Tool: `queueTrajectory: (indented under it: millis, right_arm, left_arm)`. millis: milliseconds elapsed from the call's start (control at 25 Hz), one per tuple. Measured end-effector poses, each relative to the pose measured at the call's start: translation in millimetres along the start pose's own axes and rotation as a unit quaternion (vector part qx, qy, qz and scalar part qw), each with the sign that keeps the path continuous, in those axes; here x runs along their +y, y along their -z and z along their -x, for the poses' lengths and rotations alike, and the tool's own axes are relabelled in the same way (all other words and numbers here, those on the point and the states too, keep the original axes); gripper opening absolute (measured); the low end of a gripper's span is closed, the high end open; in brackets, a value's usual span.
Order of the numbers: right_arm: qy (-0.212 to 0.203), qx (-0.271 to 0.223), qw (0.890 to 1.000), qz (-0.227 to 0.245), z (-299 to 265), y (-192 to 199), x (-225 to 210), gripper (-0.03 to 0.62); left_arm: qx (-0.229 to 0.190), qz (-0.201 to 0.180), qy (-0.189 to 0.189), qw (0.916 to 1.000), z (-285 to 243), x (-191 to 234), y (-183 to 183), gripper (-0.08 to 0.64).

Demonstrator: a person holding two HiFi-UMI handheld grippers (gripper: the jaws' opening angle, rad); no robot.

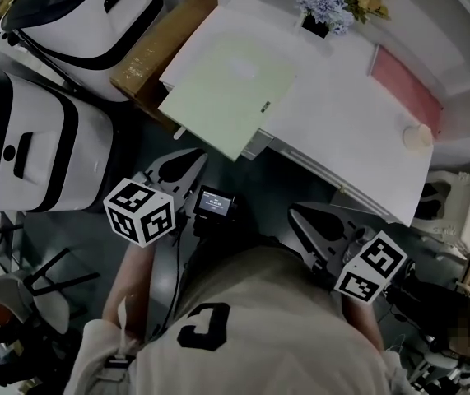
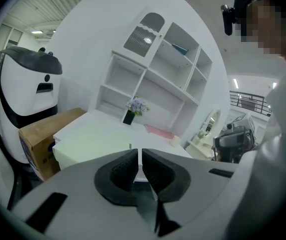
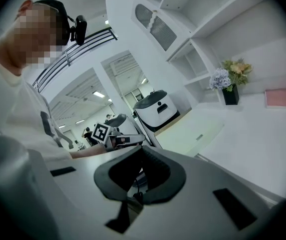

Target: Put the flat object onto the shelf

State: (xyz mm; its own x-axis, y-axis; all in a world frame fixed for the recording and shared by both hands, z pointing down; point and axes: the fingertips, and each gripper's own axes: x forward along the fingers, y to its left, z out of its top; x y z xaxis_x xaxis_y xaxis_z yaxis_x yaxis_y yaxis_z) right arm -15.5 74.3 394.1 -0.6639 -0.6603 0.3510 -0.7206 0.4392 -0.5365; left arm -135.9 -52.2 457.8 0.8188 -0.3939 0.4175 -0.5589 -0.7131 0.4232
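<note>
Nearest: left gripper (image 1: pixel 189 161) and right gripper (image 1: pixel 299 216), both clenched on nothing, short of the desk (image 1: pixel 342 130).

Flat on the desk, one corner past its near edge: one pale green sheet (image 1: pixel 228 95); probably light, thin, bendy, slick; best pinched at that overhanging corner, steadied from a second side; also one pink sheet (image 1: pixel 407 90); one flower pot (image 1: pixel 323 11); one shelf unit (image 2: pixel 155 69); two white machines (image 1: pixel 33 138); one cardboard box (image 1: pixel 156 52).

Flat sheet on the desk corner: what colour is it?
The flat sheet is pale green; the head view shows it best.
</note>
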Motion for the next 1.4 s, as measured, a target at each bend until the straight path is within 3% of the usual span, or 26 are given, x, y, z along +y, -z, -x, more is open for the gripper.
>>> queueTrajectory:
  millis: [400,640,920,1120,1320,1400]
  right_arm:
    - [0.030,-0.002,1.000,0.006,-23,-11,-7,0.020]
    - [0.030,0.008,0.999,0.017,-33,-14,-6,0.020]
    - [0.050,0.003,0.999,0.016,-35,-17,-9,0.020]
    - [0.061,0.023,0.998,0.026,-36,-9,-5,0.020]
    - [0.077,0.017,0.997,0.004,-25,-5,-14,0.020]
    - [0.082,0.007,0.997,-0.009,-20,-5,-20,0.020]
  left_arm:
    - [0.013,0.027,-0.035,0.9989,7,51,18,0.029]
    - [0.036,0.094,-0.013,0.9948,-4,64,38,0.258]
    - [0.052,0.163,0.015,0.9851,-22,80,63,0.382]
    - [0.063,0.242,0.014,0.9682,-49,103,90,0.437]
    - [0.059,0.335,0.023,0.9401,-74,112,109,0.459]
    - [0.056,0.351,0.020,0.9345,-81,114,110,0.460]
